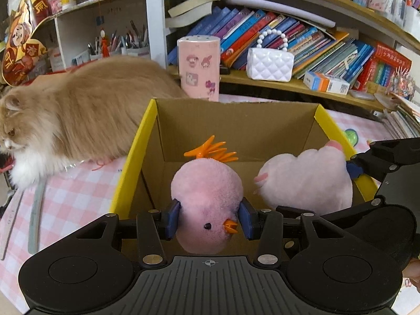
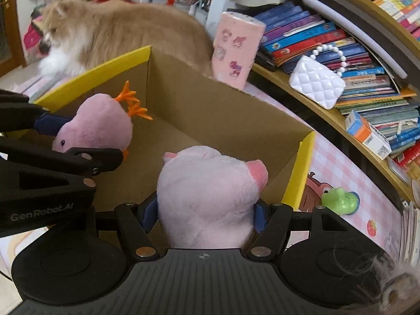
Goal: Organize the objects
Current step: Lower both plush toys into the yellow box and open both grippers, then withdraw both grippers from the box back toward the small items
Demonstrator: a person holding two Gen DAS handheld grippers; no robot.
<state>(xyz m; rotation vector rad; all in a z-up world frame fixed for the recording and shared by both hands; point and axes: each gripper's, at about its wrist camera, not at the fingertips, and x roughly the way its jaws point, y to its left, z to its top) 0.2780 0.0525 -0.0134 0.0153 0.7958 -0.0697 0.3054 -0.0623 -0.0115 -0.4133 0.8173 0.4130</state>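
My left gripper (image 1: 210, 221) is shut on a pink plush chick (image 1: 207, 194) with orange feet, held upside down over the open cardboard box (image 1: 236, 128) with yellow flaps. My right gripper (image 2: 206, 214) is shut on a pale pink plush pig (image 2: 207, 197), held over the box's right side. The pig also shows in the left wrist view (image 1: 307, 181), and the chick in the right wrist view (image 2: 99, 126). The box floor under both toys looks bare.
An orange and white cat (image 1: 78, 120) lies on the pink checked table (image 1: 73, 197) left of the box. A pink cylinder (image 1: 199, 68) stands behind the box. Bookshelves (image 1: 288, 34) and a white quilted purse (image 1: 270, 64) fill the back. A green toy (image 2: 340, 200) lies right of the box.
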